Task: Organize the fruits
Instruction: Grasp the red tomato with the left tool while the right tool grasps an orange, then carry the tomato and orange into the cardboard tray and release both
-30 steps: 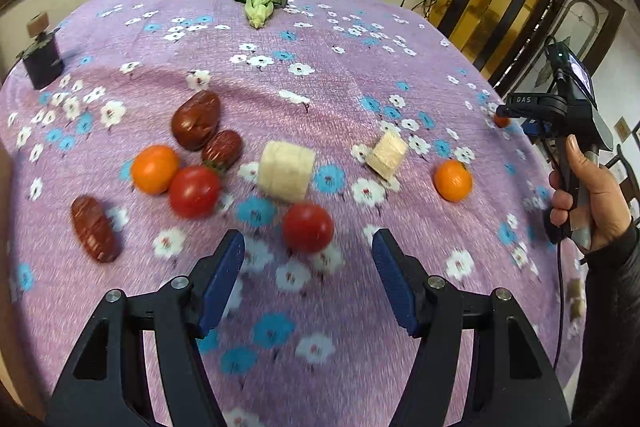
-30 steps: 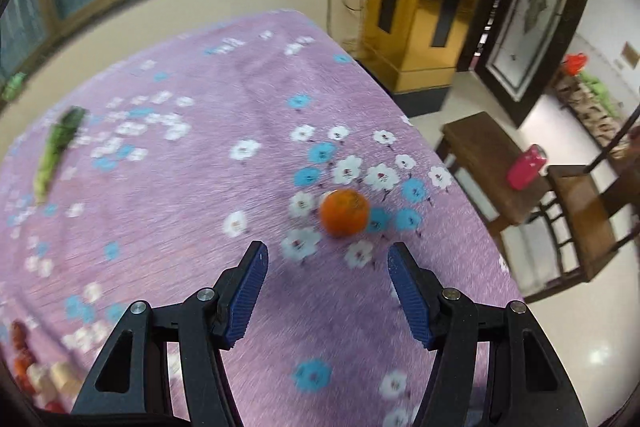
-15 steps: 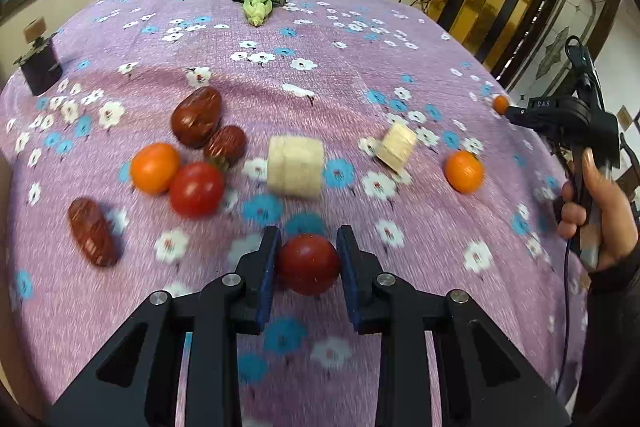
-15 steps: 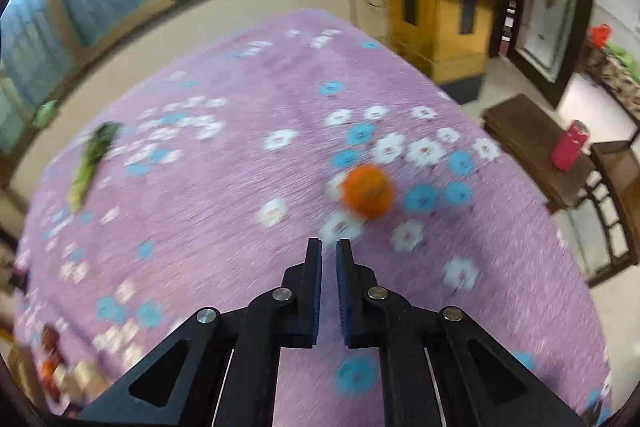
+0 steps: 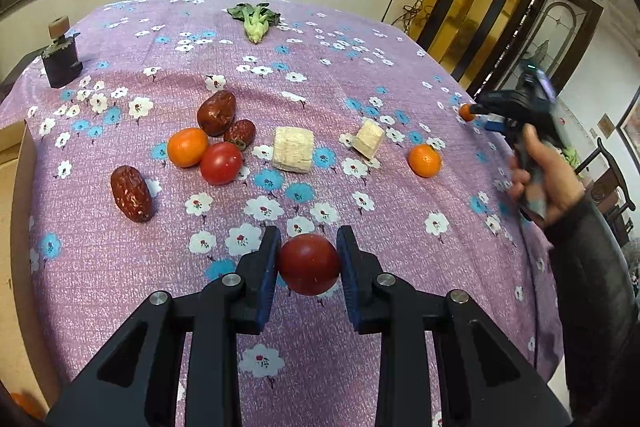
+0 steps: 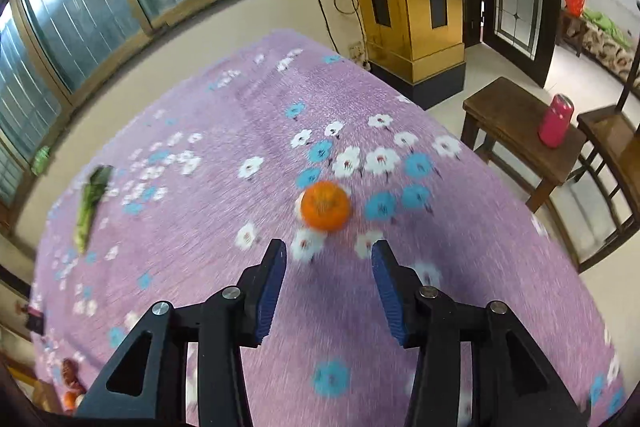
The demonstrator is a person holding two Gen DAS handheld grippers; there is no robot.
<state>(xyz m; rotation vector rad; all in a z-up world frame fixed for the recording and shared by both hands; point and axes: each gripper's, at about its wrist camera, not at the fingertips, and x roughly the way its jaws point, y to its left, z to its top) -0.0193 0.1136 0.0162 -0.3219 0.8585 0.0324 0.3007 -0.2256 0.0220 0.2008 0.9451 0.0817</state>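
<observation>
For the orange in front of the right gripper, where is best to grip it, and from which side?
Probably across the widest middle of the orange, coming straight forward and down. It is round and sits alone on the tablecloth, and the open right gripper already faces it.

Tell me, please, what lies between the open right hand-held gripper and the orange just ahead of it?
Only bare flowered tablecloth: in the right wrist view nothing sits between the right hand-held gripper and the orange.
</observation>
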